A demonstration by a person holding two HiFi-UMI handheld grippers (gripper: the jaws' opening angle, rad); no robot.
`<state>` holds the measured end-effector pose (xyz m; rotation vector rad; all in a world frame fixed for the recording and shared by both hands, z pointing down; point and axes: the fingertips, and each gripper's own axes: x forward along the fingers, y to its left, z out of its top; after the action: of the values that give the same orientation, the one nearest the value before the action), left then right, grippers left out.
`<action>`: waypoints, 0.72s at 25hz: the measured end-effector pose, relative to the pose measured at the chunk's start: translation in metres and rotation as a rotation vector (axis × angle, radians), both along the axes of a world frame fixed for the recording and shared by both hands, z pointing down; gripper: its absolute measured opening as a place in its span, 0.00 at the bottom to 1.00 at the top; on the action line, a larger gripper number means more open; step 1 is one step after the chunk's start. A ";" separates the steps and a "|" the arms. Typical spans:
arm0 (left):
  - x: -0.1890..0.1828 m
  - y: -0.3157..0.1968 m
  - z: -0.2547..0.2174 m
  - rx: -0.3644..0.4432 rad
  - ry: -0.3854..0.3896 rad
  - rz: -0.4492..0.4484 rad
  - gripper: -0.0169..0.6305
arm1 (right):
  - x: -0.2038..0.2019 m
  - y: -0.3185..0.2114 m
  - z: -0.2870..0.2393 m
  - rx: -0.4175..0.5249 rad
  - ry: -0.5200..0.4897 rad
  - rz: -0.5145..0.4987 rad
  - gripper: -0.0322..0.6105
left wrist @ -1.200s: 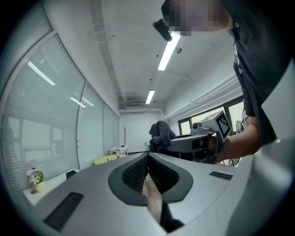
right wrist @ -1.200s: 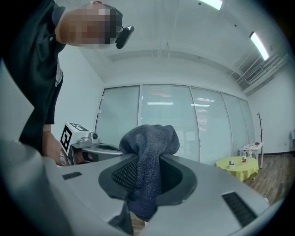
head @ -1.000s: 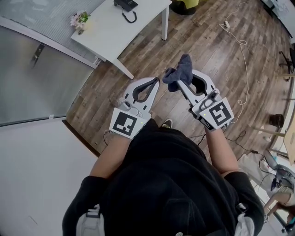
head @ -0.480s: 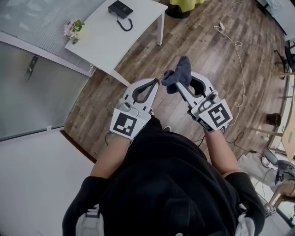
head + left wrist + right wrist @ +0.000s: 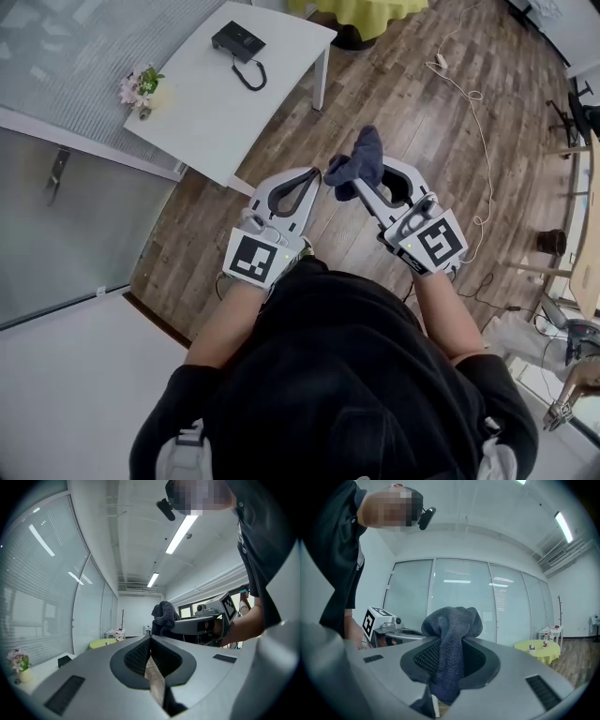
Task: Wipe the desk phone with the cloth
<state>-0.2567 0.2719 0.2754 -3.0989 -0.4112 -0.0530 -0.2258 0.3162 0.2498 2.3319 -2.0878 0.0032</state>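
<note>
A black desk phone [image 5: 238, 41] with a coiled cord sits at the far end of a white table [image 5: 202, 108] in the head view, well ahead of both grippers. My right gripper [image 5: 361, 178] is shut on a dark blue cloth [image 5: 357, 161], which bunches above its jaws [image 5: 451, 625]. My left gripper [image 5: 314, 175] is shut with nothing in it, held beside the right one at chest height over the wooden floor. From the left gripper view the cloth [image 5: 164, 616] shows to the right, and the phone [image 5: 64, 660] is a small dark shape low at left.
A small pot of flowers [image 5: 139, 87] stands on the table's left corner. A glass partition wall [image 5: 66, 216] runs along the left. A round table with a yellow cover [image 5: 361, 11] stands beyond the white table. A white cable [image 5: 478, 112] trails across the floor at right.
The person has walked toward the white table; the phone and table have come further into the head view. Both grippers keep the same pose, the cloth still held.
</note>
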 end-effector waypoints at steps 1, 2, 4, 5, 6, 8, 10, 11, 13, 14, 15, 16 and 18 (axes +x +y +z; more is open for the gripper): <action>0.003 -0.003 0.001 -0.002 0.000 0.005 0.04 | 0.003 -0.003 0.001 -0.004 -0.001 0.006 0.22; 0.006 -0.007 0.003 -0.004 -0.001 0.010 0.04 | 0.006 -0.006 0.003 -0.008 -0.003 0.012 0.22; 0.013 -0.014 0.007 -0.009 -0.004 0.018 0.04 | 0.012 -0.012 0.006 -0.014 -0.002 0.022 0.22; 0.017 -0.018 0.009 -0.011 -0.004 0.020 0.04 | 0.016 -0.015 0.008 -0.016 0.000 0.026 0.22; 0.021 -0.023 0.011 -0.013 -0.004 0.020 0.04 | 0.019 -0.018 0.010 -0.018 0.000 0.030 0.22; 0.029 -0.029 0.013 -0.017 -0.006 0.019 0.04 | 0.027 -0.022 0.012 -0.020 -0.004 0.037 0.22; 0.040 -0.030 0.014 -0.016 -0.011 0.021 0.04 | 0.039 -0.021 0.012 -0.017 -0.004 0.039 0.22; 0.046 -0.029 0.014 -0.015 -0.014 0.022 0.04 | 0.045 -0.021 0.011 -0.010 -0.002 0.037 0.22; 0.061 -0.026 0.015 -0.012 -0.022 0.022 0.04 | 0.060 -0.017 0.008 0.003 -0.002 0.031 0.22; 0.069 -0.025 0.014 -0.009 -0.023 0.022 0.04 | 0.068 -0.016 0.007 0.007 -0.003 0.032 0.22; 0.078 -0.023 0.013 -0.004 -0.021 0.021 0.04 | 0.079 -0.014 0.007 0.006 -0.002 0.036 0.22; 0.087 -0.022 0.012 0.003 -0.017 0.019 0.04 | 0.089 -0.013 0.007 0.004 0.000 0.039 0.22; 0.106 -0.020 0.010 0.011 -0.015 0.004 0.04 | 0.109 -0.012 0.007 0.004 0.000 0.029 0.22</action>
<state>-0.1508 0.2521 0.2850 -3.0886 -0.4167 -0.0789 -0.1163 0.3042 0.2570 2.3643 -2.0557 -0.0012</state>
